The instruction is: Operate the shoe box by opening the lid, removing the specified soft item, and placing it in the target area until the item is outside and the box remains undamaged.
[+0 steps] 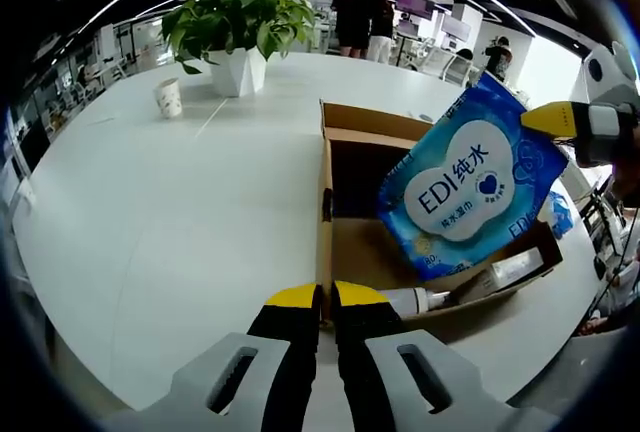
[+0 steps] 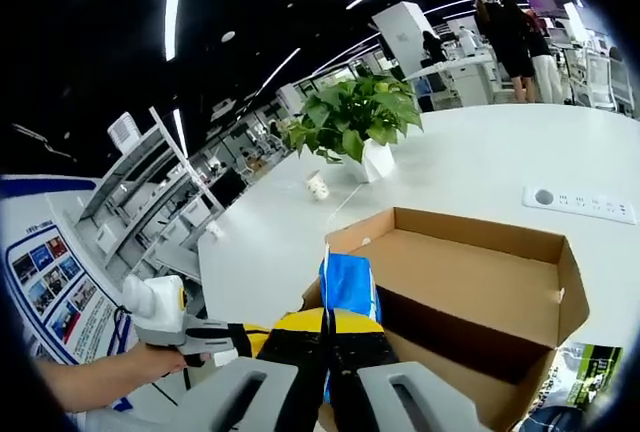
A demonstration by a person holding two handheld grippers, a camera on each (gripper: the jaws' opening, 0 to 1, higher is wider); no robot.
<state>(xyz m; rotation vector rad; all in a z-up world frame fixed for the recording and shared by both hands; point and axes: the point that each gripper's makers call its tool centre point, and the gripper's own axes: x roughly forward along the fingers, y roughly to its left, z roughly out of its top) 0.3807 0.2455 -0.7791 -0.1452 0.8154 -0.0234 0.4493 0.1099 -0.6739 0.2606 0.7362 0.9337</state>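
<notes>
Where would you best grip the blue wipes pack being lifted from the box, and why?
By its top edge, from above: the blue wipes pack hangs flat and limp over the cardboard box, and the right gripper already pinches that thin edge.

Left claw (image 1: 327, 304): two black jaws with yellow tips, each rising from a light grey moulded base with an oblong slot. Right claw (image 2: 328, 324): same build, black jaws, yellow tips, grey slotted bases. Seen from the left gripper view, the right claw's tip is yellow, on a grey-and-white body.
</notes>
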